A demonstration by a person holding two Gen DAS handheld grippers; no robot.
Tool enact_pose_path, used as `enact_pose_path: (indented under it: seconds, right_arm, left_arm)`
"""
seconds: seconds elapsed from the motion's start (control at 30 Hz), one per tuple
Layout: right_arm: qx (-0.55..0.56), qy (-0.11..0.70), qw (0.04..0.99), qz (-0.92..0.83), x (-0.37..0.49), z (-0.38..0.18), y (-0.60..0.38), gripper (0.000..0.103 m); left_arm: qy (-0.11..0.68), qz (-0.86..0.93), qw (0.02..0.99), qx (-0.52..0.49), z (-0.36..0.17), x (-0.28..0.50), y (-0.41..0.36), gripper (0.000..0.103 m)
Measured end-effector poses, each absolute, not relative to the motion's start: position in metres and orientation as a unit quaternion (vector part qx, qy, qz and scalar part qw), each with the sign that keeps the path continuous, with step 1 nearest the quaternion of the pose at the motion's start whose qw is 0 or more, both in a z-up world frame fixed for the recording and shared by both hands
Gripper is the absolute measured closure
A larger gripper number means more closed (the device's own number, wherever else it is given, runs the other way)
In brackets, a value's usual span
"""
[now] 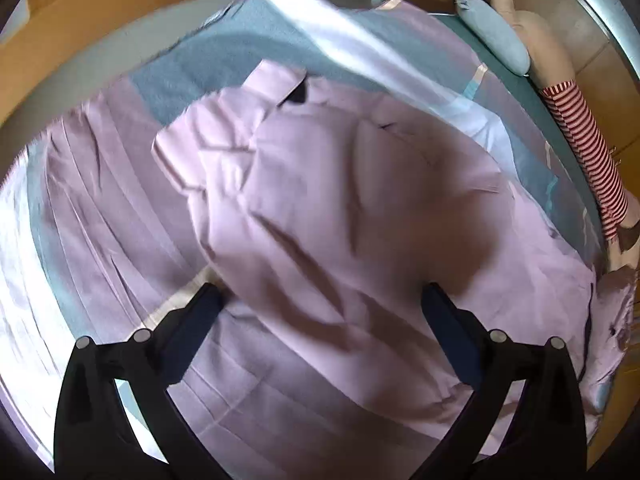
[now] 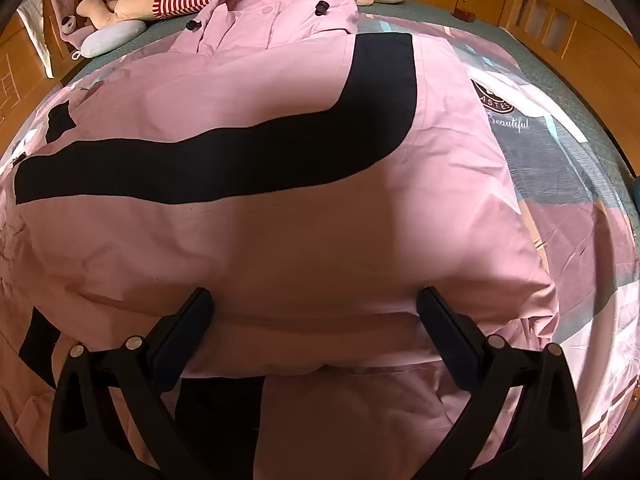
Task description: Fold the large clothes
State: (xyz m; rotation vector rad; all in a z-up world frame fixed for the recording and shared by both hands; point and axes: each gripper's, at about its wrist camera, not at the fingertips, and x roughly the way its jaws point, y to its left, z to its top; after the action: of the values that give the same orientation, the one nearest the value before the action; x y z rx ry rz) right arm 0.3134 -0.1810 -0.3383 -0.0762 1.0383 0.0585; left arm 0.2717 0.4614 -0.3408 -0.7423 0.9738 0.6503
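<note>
The pink jacket is seen spread over the patterned quilt on the bed, partly folded: one pink layer with the dark curved stripe lies doubled over the body, and a sleeve is laid across it in the left wrist view, so the fold is judged about midway, with further folding and squaring left. The left hand-held gripper is held wide open above the cloth with nothing gripped. The right hand-held gripper is likewise spread wide over the folded edge; no pinch is seen.

Daylit — left view motion-blurred, fisheye-warped
</note>
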Motion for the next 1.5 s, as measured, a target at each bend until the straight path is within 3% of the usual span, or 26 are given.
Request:
enact_pose_path:
  seconds: [0.03,0.1,0.13,0.17,0.27,0.4,0.53,0.73,0.9,0.93,0.97,1.0,1.03,1.13,1.23,1.3,1.33,1.37,1.4,1.47,1.5]
  right_arm:
    - [-0.037,0.495,0.868,0.027,0.312,-0.338,-0.181,0.001]
    - [-0.038,0.494,0.868,0.025,0.31,-0.338,-0.18,0.001]
    - [-0.038,0.494,0.869,0.024,0.309,-0.338,-0.18,0.001]
    - [-0.037,0.493,0.869,0.023,0.309,-0.338,-0.18,0.001]
    - [-0.036,0.495,0.868,0.021,0.31,-0.338,-0.179,0.001]
    - [-0.028,0.501,0.865,0.019,0.311,-0.336,-0.18,0.001]
    - [0.027,0.493,0.869,0.016,0.313,-0.325,-0.192,0.001]
    - [0.133,0.401,0.906,0.007,0.3,-0.279,-0.226,0.001]
    - [0.163,0.361,0.918,-0.029,0.288,-0.254,-0.251,0.001]
    - [0.18,0.367,0.912,-0.041,0.288,-0.256,-0.26,0.001]
    - [0.215,0.373,0.901,-0.042,0.287,-0.26,-0.275,0.001]
    - [0.247,0.378,0.892,-0.034,0.286,-0.264,-0.284,0.001]
    - [0.276,0.384,0.88,-0.028,0.287,-0.267,-0.294,0.001]
    - [0.344,0.409,0.845,0.026,0.288,-0.282,-0.303,0.001]
    - [0.341,0.446,0.821,0.102,0.291,-0.292,-0.281,0.002]
    - [0.322,0.471,0.81,0.137,0.297,-0.3,-0.258,0.009]
    - [0.313,0.49,0.799,0.152,0.302,-0.307,-0.246,0.023]
    - [0.308,0.503,0.792,0.158,0.299,-0.313,-0.241,0.047]
    - [0.286,0.518,0.794,0.14,0.302,-0.319,-0.233,0.06]
    - [0.283,0.504,0.805,0.134,0.303,-0.318,-0.228,0.085]
    - [0.283,0.486,0.815,0.141,0.303,-0.31,-0.228,0.09]
  left_arm:
    - [0.446,0.292,0.775,-0.338,-0.341,0.275,0.462,0.027]
    - [0.443,0.296,0.785,-0.316,-0.332,0.28,0.453,0.055]
    - [0.44,0.295,0.789,-0.31,-0.328,0.282,0.451,0.08]
    - [0.435,0.291,0.793,-0.311,-0.324,0.281,0.45,0.097]
    - [0.372,0.273,0.819,-0.342,-0.286,0.27,0.445,0.098]
    - [0.288,0.154,0.882,-0.34,-0.209,0.263,0.387,0.098]
    - [0.289,0.003,0.908,-0.303,-0.182,0.268,0.293,0.097]
    - [0.352,-0.128,0.902,-0.216,-0.204,0.28,0.14,0.094]
    - [0.47,-0.229,0.843,-0.126,-0.262,0.281,0.013,0.088]
    - [0.477,-0.238,0.839,-0.112,-0.266,0.278,0.001,0.072]
    - [0.477,-0.24,0.84,-0.095,-0.266,0.274,-0.007,0.044]
    - [0.471,-0.234,0.847,-0.069,-0.263,0.269,-0.012,0.032]
    - [0.458,-0.228,0.857,-0.052,-0.256,0.264,-0.01,0.014]
    - [0.418,-0.189,0.889,-0.019,-0.233,0.247,0.007,0.011]
    - [0.397,-0.09,0.913,-0.011,-0.217,0.252,0.042,0.011]
    - [0.404,-0.038,0.913,-0.034,-0.217,0.266,0.08,0.011]
    - [0.411,-0.02,0.91,-0.048,-0.219,0.271,0.095,0.011]
    - [0.422,-0.004,0.904,-0.064,-0.224,0.273,0.109,0.011]
    - [0.434,0.008,0.897,-0.086,-0.229,0.28,0.123,0.011]
    - [0.444,0.023,0.889,-0.112,-0.234,0.279,0.144,0.011]
    - [0.446,0.026,0.886,-0.127,-0.234,0.281,0.154,0.011]
